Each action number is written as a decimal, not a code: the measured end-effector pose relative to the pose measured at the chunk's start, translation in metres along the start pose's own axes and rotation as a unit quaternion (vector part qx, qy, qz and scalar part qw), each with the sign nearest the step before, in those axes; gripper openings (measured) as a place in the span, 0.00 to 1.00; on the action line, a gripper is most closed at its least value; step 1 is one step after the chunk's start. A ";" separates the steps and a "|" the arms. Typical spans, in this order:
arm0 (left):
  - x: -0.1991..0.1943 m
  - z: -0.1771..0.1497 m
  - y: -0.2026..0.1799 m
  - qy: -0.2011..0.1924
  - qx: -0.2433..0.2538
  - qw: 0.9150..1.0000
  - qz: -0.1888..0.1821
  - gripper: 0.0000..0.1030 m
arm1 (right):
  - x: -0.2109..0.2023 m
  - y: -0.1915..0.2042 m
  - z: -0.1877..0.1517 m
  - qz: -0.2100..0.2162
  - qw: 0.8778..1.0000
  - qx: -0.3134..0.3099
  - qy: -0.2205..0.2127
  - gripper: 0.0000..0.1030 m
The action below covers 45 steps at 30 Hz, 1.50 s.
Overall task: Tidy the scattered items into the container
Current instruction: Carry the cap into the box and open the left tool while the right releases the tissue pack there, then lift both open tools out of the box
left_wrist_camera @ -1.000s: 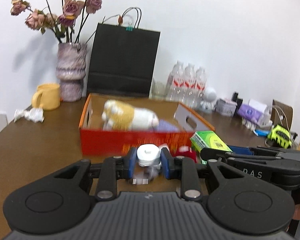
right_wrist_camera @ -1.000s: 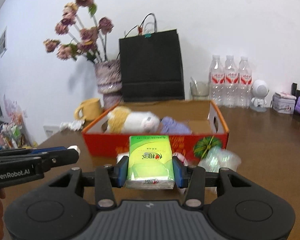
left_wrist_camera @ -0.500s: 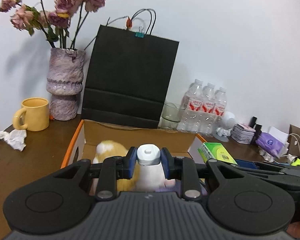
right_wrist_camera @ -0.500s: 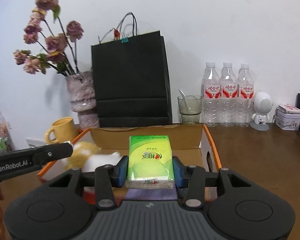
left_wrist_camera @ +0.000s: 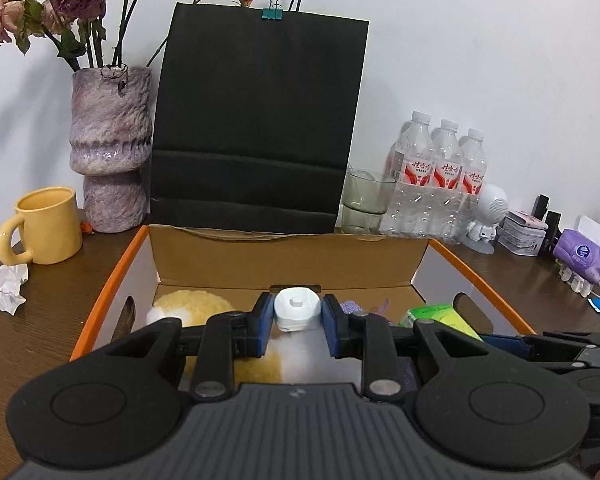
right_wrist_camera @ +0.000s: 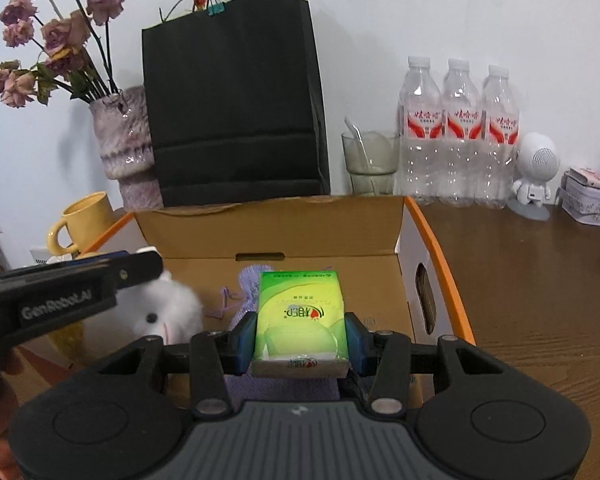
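box (left_wrist_camera: 288,258) holds plush toy (right_wrist_camera: 164,312); left fingers (left_wrist_camera: 262,330) pinching bottle (left_wrist_camera: 297,314), right tissues (right_wrist_camera: 298,312).

Both grippers now hang over the open cardboard box (left_wrist_camera: 284,256) instead of short of its red front. The white bottle (left_wrist_camera: 298,312) between the left fingers and the green tissue pack (right_wrist_camera: 298,316) between the right fingers now sit above the box interior.

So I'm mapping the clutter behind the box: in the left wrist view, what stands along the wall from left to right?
Yellow ceramic mug → mottled purple vase → tall black paper bag → clear drinking glass → three shrink-wrapped water bottles → small white robot figurine.
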State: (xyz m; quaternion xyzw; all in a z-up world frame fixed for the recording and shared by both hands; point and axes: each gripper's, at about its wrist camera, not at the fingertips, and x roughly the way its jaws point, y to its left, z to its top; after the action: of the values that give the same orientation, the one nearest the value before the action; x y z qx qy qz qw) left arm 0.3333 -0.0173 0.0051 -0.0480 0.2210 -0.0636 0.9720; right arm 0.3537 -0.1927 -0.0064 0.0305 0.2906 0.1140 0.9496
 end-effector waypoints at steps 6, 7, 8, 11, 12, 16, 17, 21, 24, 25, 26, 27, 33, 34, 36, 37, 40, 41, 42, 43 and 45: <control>-0.002 0.003 -0.001 0.001 0.000 1.000 -0.003 0.42 | -0.001 0.001 0.001 0.001 1.000 -0.003 0.005 0.51; -0.004 0.004 -0.001 0.000 -0.003 1.000 -0.004 0.64 | -0.002 0.000 0.002 0.001 1.000 0.000 0.004 0.72; -0.006 0.005 -0.001 -0.004 -0.006 1.000 -0.001 0.75 | -0.005 -0.001 0.004 0.000 1.000 0.003 0.001 0.83; -0.015 0.010 -0.003 -0.023 -0.001 0.999 0.027 1.00 | -0.014 -0.002 0.010 0.000 1.000 -0.001 -0.015 0.97; -0.018 0.011 -0.004 -0.027 0.003 0.999 0.034 1.00 | -0.016 -0.002 0.011 0.000 1.000 -0.002 -0.018 1.00; -0.024 0.016 -0.004 -0.029 0.002 0.999 0.042 1.00 | -0.024 -0.001 0.016 0.000 1.000 -0.004 -0.023 1.00; -0.024 0.016 -0.003 -0.028 0.000 0.999 0.043 1.00 | -0.024 0.000 0.017 0.000 1.000 -0.005 -0.023 1.00; -0.024 0.016 -0.004 -0.024 0.000 0.999 0.045 1.00 | -0.025 0.003 0.016 -0.004 1.000 -0.013 -0.019 1.00; -0.023 0.015 -0.004 -0.023 0.001 0.999 0.045 1.00 | -0.024 0.004 0.015 -0.004 1.000 -0.016 -0.017 1.00; -0.023 0.015 -0.005 -0.022 0.001 0.999 0.044 1.00 | -0.024 0.005 0.015 -0.004 1.000 -0.016 -0.016 1.00; -0.023 0.014 -0.005 -0.022 0.001 0.999 0.045 1.00 | -0.024 0.005 0.015 -0.004 1.000 -0.016 -0.016 1.00; -0.023 0.014 -0.004 -0.022 0.001 0.999 0.045 1.00 | -0.024 0.005 0.015 -0.005 1.000 -0.016 -0.016 1.00; -0.028 0.015 -0.005 -0.026 -0.001 0.999 0.043 1.00 | -0.027 0.006 0.014 -0.005 1.000 -0.019 -0.017 1.00; -0.031 0.015 -0.006 -0.027 -0.002 0.999 0.042 1.00 | -0.028 0.007 0.014 -0.004 1.000 -0.021 -0.017 1.00; -0.038 0.015 -0.007 -0.031 0.000 0.999 0.040 1.00 | -0.032 0.009 0.015 -0.002 1.000 -0.022 -0.019 1.00; -0.042 0.015 -0.008 -0.033 0.002 0.999 0.040 1.00 | -0.034 0.010 0.015 -0.002 1.000 -0.023 -0.020 1.00; -0.054 0.015 -0.008 -0.036 0.006 0.998 0.045 1.00 | -0.044 0.014 0.016 -0.001 0.999 -0.027 -0.024 1.00; -0.058 0.015 -0.008 -0.037 0.006 0.998 0.045 1.00 | -0.048 0.015 0.016 -0.001 0.999 -0.029 -0.025 1.00; -0.063 0.014 -0.007 -0.037 0.004 0.998 0.046 1.00 | -0.052 0.016 0.015 -0.001 0.999 -0.030 -0.026 1.00; -0.067 0.014 -0.007 -0.036 0.002 0.998 0.047 1.00 | -0.056 0.017 0.015 -0.001 0.999 -0.030 -0.027 1.00; -0.076 0.013 -0.006 -0.036 -0.001 0.998 0.047 1.00 | -0.065 0.018 0.013 -0.001 0.999 -0.031 -0.028 1.00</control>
State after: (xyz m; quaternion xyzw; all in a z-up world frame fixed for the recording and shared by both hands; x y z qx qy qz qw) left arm 0.2700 -0.0114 0.0495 -0.0412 0.1884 -0.0154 0.9811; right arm 0.3051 -0.1905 0.0421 0.0042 0.2604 0.1215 0.9578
